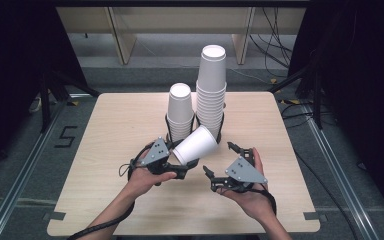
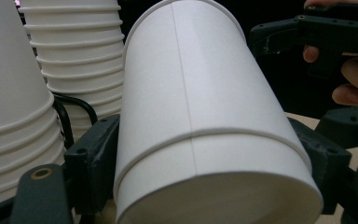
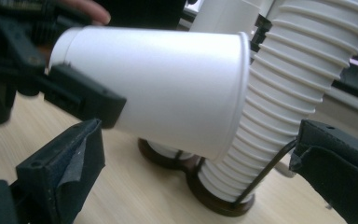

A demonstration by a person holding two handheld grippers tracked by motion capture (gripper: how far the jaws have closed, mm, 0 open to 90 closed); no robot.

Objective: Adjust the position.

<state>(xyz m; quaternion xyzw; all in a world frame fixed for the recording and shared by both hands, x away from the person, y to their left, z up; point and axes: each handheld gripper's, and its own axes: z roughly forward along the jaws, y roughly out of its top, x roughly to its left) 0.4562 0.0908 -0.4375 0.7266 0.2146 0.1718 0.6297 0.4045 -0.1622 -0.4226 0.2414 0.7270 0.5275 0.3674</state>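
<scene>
My left gripper (image 1: 184,161) is shut on a white paper cup (image 1: 196,144), holding it near its base. The cup lies tilted above the table, its wide mouth toward the tall cup stack (image 1: 212,90). In the left gripper view the cup (image 2: 200,93) sits between both jaws. A shorter cup stack (image 1: 180,112) stands left of the tall one. My right gripper (image 1: 220,158) is open and holds nothing, just right of the cup. In the right gripper view the cup (image 3: 168,84) hangs ahead of the open jaws, its rim against the tall stack (image 3: 279,93).
Both stacks stand upside down in a black wire holder on dark round bases (image 3: 219,198) at the back middle of the light wooden table (image 1: 105,150). Dark floor, cables (image 1: 275,35) and stands surround the table.
</scene>
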